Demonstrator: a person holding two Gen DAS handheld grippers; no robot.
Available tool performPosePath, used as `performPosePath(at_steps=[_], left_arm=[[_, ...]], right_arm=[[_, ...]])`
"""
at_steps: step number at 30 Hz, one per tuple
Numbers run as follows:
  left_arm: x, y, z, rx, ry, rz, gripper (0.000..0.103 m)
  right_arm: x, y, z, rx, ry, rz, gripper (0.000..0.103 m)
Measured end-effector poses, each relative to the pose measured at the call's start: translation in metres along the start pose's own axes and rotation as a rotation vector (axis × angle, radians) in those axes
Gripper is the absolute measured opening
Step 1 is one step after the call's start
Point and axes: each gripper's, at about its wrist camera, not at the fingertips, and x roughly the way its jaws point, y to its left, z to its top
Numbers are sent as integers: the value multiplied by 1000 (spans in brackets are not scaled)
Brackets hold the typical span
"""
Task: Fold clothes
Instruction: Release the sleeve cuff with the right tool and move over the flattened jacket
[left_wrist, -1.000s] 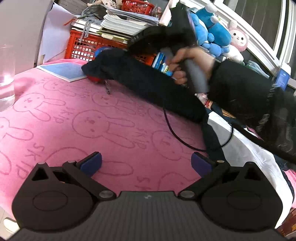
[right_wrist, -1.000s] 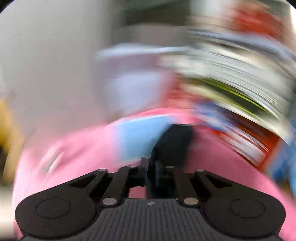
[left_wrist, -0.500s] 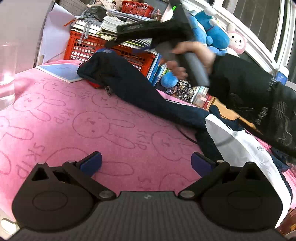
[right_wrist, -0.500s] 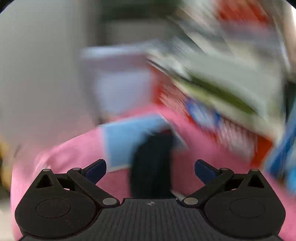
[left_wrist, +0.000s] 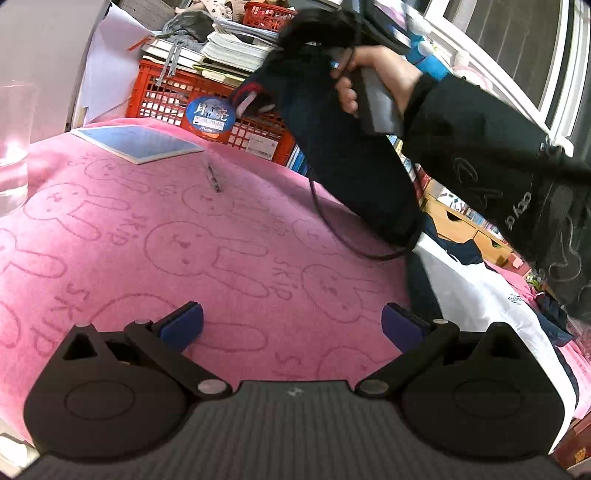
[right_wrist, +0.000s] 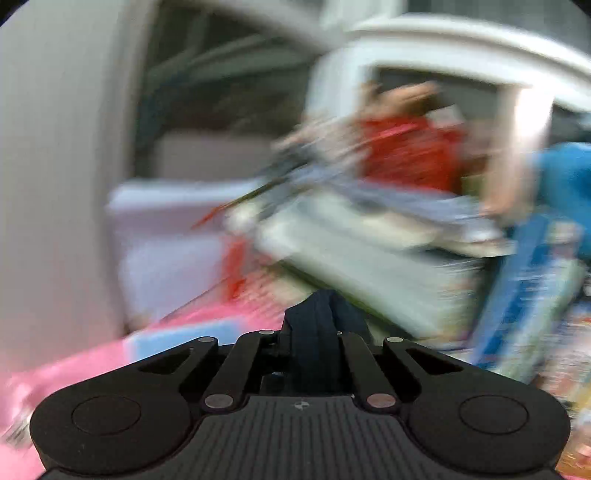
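A dark navy garment sleeve (left_wrist: 354, 162) hangs in the air above the pink rabbit-print towel (left_wrist: 184, 240), held up by the person's hand and my right gripper. The garment's white and navy body (left_wrist: 491, 306) lies on the towel at the right. My left gripper (left_wrist: 291, 325) is open and empty, low over the towel. In the blurred right wrist view my right gripper (right_wrist: 314, 334) is shut on a fold of the navy cloth (right_wrist: 314, 354).
A red crate (left_wrist: 207, 103) with stacked books stands behind the towel. A blue notebook (left_wrist: 140, 142) and a small pen (left_wrist: 214, 177) lie at the towel's far edge. A glass (left_wrist: 13, 147) stands at the left. Plush toys and a window are at the back right.
The right gripper opened half a second ago, then shut on the navy sleeve again. It has lifted the sleeve off the towel, up and to the right. The left gripper has stayed put.
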Motion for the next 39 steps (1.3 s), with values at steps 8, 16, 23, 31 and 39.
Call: performPosePath(at_steps=[8, 16, 23, 31, 39], left_arm=[[-9, -6, 1, 9, 17, 47, 103], [0, -29, 8, 55, 19, 39, 103], [22, -61, 20, 144, 27, 16, 103], [71, -39, 80, 127, -47, 296, 103], [130, 22, 135, 4, -210, 708, 103]], right_arm=[[38, 90, -59, -119, 348, 377, 83], [-60, -32, -65, 121, 197, 350, 97], [-166, -196, -174, 358, 215, -17, 93], [-242, -297, -301, 546, 285, -383, 91], [-264, -314, -356, 549, 272, -534, 103]])
